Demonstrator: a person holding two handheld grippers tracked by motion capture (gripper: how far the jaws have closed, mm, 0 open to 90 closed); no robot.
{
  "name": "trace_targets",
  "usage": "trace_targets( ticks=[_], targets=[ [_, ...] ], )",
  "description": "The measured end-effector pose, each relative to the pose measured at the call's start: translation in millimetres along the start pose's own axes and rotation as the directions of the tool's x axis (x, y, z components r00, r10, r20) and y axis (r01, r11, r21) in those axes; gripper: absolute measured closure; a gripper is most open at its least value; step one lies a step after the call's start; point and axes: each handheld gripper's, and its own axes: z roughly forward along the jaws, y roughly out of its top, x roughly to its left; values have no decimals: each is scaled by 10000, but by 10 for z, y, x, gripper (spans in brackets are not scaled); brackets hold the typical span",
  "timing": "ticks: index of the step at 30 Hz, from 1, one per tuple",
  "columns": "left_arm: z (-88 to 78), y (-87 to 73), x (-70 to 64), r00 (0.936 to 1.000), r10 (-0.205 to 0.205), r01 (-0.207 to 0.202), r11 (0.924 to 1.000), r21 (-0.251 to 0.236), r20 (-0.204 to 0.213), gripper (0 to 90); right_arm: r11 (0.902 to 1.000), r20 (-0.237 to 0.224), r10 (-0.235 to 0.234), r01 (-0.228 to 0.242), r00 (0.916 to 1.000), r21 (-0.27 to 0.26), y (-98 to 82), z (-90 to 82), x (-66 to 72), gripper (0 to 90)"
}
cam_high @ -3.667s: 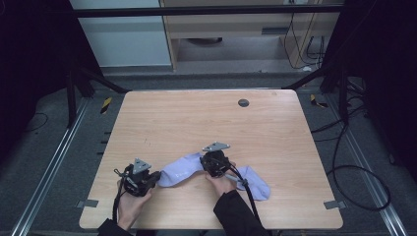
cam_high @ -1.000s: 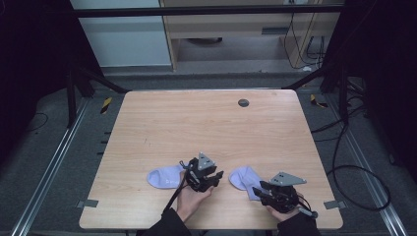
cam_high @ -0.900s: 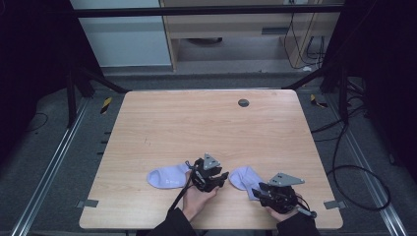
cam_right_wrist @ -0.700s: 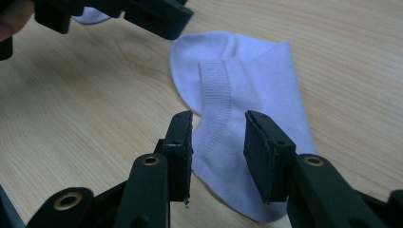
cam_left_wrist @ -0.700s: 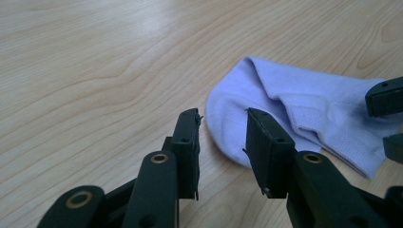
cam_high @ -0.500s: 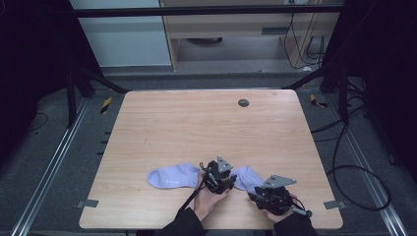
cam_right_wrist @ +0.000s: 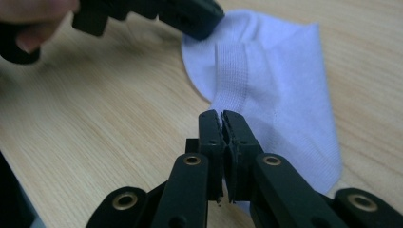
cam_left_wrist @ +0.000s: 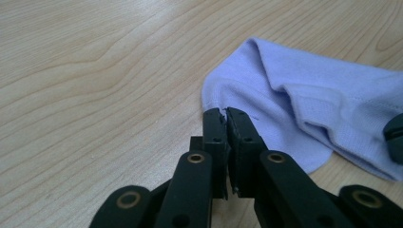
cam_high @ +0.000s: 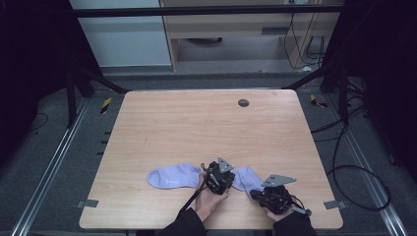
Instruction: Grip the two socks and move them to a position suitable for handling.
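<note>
In the high view, a pale lilac sock (cam_high: 174, 175) lies stretched left to right along the near part of the wooden counter (cam_high: 206, 128). The left gripper (cam_high: 219, 177) sits over the middle of the sock, and the right gripper (cam_high: 255, 192) is at its right end, near the counter's near edge. A small dark round cap (cam_high: 243, 103) lies well apart on the far side.

In the left gripper view, the left gripper (cam_left_wrist: 225, 112) has just been closing; its fingers (cam_left_wrist: 214, 128) now stand pressed together on the rounded edge of the sock (cam_left_wrist: 304, 109), pinching the fabric.

In the right gripper view, the right gripper (cam_right_wrist: 220, 114) has likewise just been closing, and its fingers (cam_right_wrist: 236, 128) are clamped on the sock (cam_right_wrist: 280, 85) at the ribbed band. The other gripper rests on the sock's far end.
</note>
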Motion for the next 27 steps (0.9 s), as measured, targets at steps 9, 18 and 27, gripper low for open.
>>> trace_targets(
  ticks=[9, 18, 27],
  targets=[
    [1, -2, 6, 9998, 184, -184, 9998, -17, 69, 884, 9671, 526, 1149, -996, 9920, -2341, 57, -286, -172, 883],
    [4, 2, 21, 9997, 210, -210, 9998, -2, 132, 885, 9466, 2013, 2527, -1987, 9464, -2539, 20, -338, -525, 878],
    [2, 10, 35, 9999, 112, -111, 9999, -94, 114, 855, 9600, 3189, 2458, -1845, 9154, -2105, -27, -304, -581, 754]
  ],
)
